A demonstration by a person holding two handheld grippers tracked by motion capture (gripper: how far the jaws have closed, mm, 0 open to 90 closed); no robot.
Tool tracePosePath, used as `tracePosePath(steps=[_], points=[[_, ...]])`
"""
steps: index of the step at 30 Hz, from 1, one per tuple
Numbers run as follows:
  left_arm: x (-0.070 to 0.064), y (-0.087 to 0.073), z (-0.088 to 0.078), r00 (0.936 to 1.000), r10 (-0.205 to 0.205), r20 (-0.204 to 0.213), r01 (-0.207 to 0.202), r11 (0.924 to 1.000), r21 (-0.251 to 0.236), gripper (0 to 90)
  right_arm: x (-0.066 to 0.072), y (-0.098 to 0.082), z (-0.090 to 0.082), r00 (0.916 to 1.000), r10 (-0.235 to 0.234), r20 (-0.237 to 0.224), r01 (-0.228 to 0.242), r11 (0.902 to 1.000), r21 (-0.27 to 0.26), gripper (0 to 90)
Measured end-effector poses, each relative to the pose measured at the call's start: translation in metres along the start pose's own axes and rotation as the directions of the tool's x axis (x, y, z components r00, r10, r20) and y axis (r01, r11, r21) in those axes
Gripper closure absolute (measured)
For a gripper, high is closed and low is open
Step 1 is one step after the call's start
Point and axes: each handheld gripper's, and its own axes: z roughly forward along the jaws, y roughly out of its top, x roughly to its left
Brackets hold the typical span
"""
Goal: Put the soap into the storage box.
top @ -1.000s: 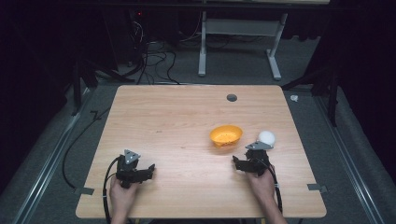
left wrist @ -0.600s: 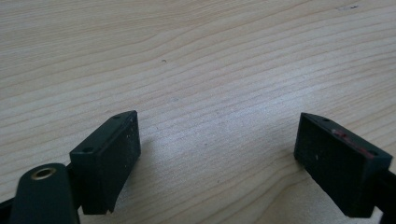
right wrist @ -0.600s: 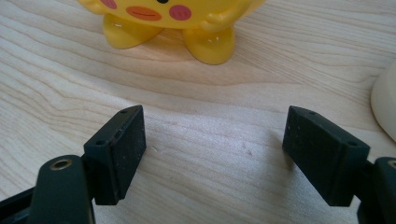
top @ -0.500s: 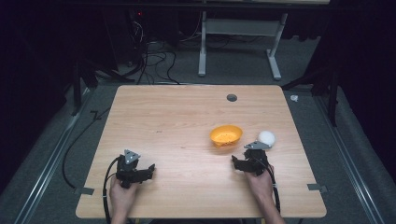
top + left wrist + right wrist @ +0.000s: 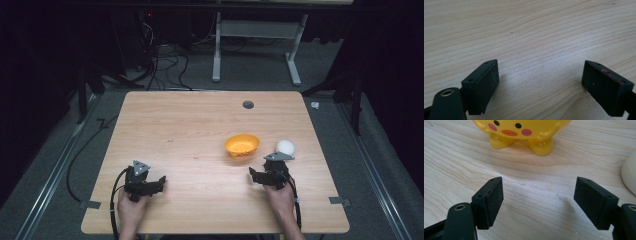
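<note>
Wooden table in a dark room. High view: left gripper near left; right gripper near right, close to a yellow bowl and a white ball. Left gripper view: jaws wide over bare wood. Right gripper view: jaws wide, empty; bowl just beyond, ball at right.

Yellow bowl, white ball, wooden table
</note>
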Motion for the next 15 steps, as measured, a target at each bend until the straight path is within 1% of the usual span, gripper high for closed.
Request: tracePosePath(steps=[5,8,9,15], points=[[0.0,0.0,0.0,1.0,0.0,0.0,0.0,1.0,0.0,14.9,-0.001,-0.001,-0.009,0.9999,0.011,0.007,-0.011,0.9997,-0.023,24.9],[0.0,0.0,0.0,1.0,0.0,0.0,0.0,1.0,0.0,14.9,-0.003,-0.003,-0.013,0.9997,0.011,0.02,-0.011,0.9996,-0.026,24.9],[0.0,0.0,0.0,1.0,0.0,0.0,0.0,1.0,0.0,14.9,-0.005,-0.005,-0.014,0.9995,0.019,0.024,-0.018,0.9995,-0.024,24.9],[0.0,0.0,0.0,1.0,0.0,0.0,0.0,1.0,0.0,14.9,-0.01,-0.01,-0.02,0.9989,0.029,0.035,-0.029,0.9993,-0.025,25.0]])
